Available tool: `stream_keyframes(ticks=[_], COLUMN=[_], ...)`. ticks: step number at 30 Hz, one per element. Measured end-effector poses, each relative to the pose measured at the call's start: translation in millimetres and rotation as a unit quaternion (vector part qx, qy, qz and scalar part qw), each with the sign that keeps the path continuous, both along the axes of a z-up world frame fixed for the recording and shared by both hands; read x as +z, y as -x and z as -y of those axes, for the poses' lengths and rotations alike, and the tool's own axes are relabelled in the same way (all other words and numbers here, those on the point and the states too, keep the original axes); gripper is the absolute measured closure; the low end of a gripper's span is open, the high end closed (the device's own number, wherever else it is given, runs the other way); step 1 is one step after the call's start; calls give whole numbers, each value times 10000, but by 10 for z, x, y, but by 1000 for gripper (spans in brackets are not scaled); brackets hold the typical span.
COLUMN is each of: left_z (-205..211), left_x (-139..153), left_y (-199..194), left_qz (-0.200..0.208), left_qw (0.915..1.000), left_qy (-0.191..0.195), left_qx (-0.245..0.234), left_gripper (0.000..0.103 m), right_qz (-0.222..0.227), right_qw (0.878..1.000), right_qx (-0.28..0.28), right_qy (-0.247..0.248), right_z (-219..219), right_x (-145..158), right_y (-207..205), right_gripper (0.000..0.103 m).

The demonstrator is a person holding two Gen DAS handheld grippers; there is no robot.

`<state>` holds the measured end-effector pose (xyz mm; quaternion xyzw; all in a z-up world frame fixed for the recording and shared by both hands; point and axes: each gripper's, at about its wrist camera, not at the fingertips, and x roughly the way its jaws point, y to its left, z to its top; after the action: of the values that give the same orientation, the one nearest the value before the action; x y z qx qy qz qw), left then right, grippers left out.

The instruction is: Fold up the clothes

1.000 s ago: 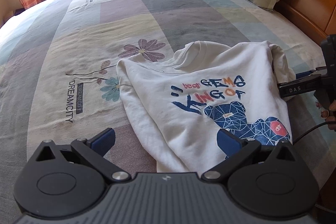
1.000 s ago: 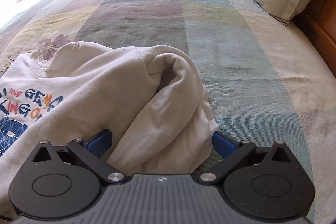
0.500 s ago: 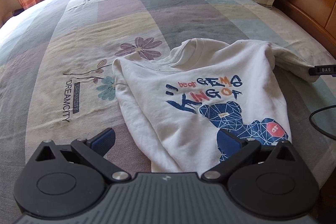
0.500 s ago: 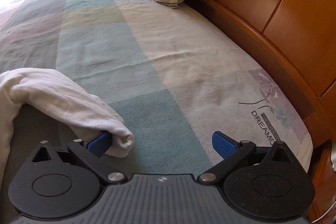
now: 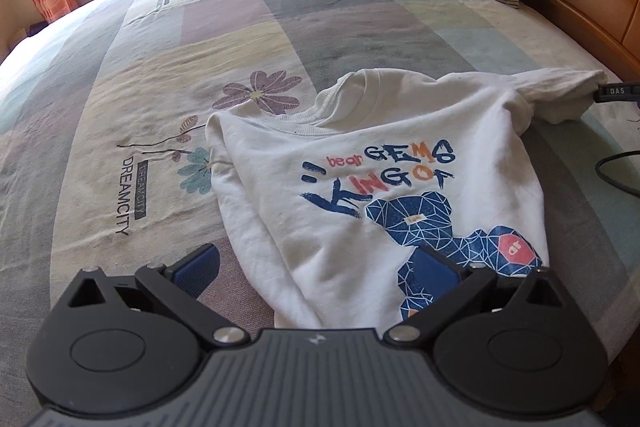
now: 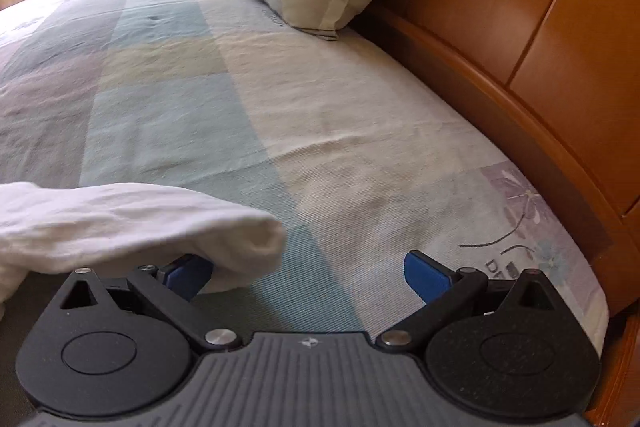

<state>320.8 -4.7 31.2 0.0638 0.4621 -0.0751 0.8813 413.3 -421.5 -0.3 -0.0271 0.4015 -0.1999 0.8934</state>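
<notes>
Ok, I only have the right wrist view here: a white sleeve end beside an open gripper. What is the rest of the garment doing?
Observer: The left wrist view shows the whole white sweatshirt lying print side up on the bed, with its collar at the far end.
Operator: And the sleeve I see?
Observer: That sleeve is stretched out sideways from the body, with its cuff at the tip of the right gripper.
Operator: Where is the left gripper?
Observer: The left gripper is open at the hem, with one finger in front of the blue bear print.
</notes>
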Motion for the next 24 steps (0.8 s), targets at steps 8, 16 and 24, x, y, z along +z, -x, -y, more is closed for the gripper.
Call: stream_keyframes(ticks=[8, 16, 24], left_z=[269, 400, 519], left_x=[-10, 13, -26], left_y=[-44, -57, -30], left_qz=[-15, -14, -64], left_qw=[9995, 9990, 9985], left_qy=[-47, -153, -198], left_qx=[-323, -417, -503], left_gripper=[1, 1, 1], right_qz=[49, -59, 135], right_qw=[9986, 9873, 9850], right_qx=[60, 507, -253], right_qy=[-523, -1505, -1704], right_z=[227, -48, 113], right_x=[37, -58, -117], right_y=[142, 321, 112], right_gripper=[0, 0, 0])
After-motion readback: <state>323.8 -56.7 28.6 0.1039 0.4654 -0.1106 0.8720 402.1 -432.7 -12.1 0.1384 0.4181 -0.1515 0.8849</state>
